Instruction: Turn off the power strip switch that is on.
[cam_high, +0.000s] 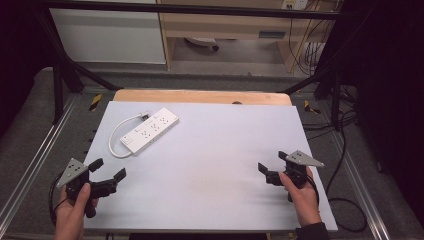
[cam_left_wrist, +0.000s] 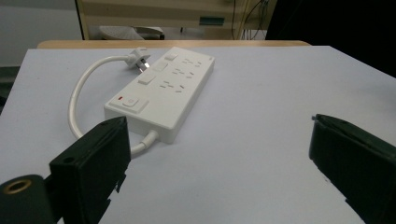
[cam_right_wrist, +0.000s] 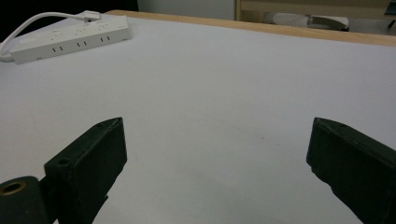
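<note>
A white power strip (cam_high: 151, 130) lies at the back left of the pale table mat, its short white cord (cam_high: 116, 136) looped round so the plug (cam_high: 145, 114) rests by the strip's far end. In the left gripper view the power strip (cam_left_wrist: 163, 91) is just ahead of the wide-apart jaws, cord (cam_left_wrist: 77, 95) to its left. My left gripper (cam_high: 107, 169) is open near the front left corner, empty. My right gripper (cam_high: 273, 161) is open near the front right edge, empty. In the right gripper view the power strip (cam_right_wrist: 70, 38) lies far off at the upper left.
The pale mat (cam_high: 210, 165) covers a wooden table (cam_high: 200, 96) whose far edge shows. Metal frame rails (cam_high: 30, 155) run along both sides. Cables (cam_high: 345, 200) lie on the floor at the right. A wooden cabinet (cam_high: 225, 25) stands beyond the table.
</note>
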